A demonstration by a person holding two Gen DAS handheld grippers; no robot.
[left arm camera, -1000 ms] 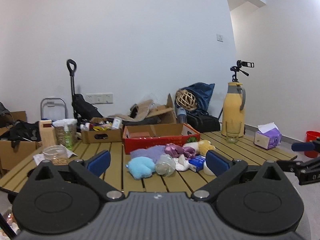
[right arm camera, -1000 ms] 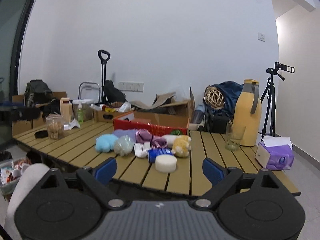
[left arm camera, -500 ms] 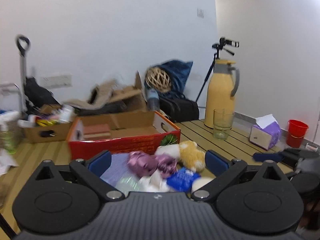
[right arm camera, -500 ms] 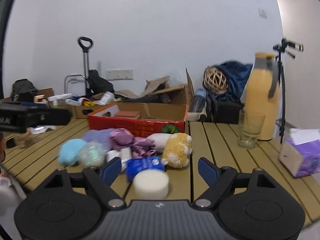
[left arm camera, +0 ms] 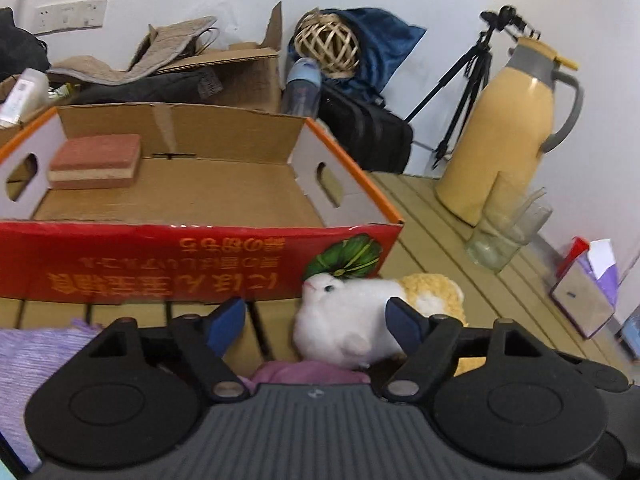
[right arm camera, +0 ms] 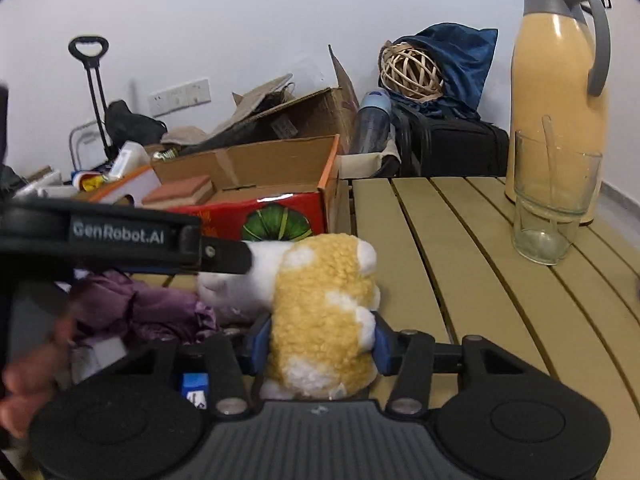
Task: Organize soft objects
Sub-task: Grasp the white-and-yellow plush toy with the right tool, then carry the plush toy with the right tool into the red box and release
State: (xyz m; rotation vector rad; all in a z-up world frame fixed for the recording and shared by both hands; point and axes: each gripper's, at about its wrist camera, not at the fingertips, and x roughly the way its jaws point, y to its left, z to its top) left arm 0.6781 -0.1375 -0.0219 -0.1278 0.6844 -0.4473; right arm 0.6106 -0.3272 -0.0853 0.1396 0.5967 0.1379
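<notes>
A white plush animal [left arm camera: 344, 322] lies on the slatted wooden table [left arm camera: 432, 216] in front of a red cardboard box [left arm camera: 192, 264]. My left gripper [left arm camera: 316, 322] is open, its blue fingertips either side of the white plush. A yellow-and-white plush [right arm camera: 320, 312] sits beside it, also showing in the left wrist view [left arm camera: 434, 292]. My right gripper [right arm camera: 316, 342] is shut on the yellow plush. The left gripper's finger [right arm camera: 224, 256] reaches across the white plush [right arm camera: 244, 280] in the right wrist view. A brick-red sponge [left arm camera: 96, 160] lies in the box.
Purple cloth [right arm camera: 140, 304] and a lilac knit [left arm camera: 36, 364] lie at the left. A drinking glass [right arm camera: 552, 200] and a yellow thermos jug [right arm camera: 560, 80] stand at the right, a tissue box [left arm camera: 588, 292] farther right. Bags, cartons and a tripod [left arm camera: 468, 80] sit behind.
Both grippers have moved in close to the plush toys. The right gripper has closed on the yellow plush; the left now straddles the white plush.
</notes>
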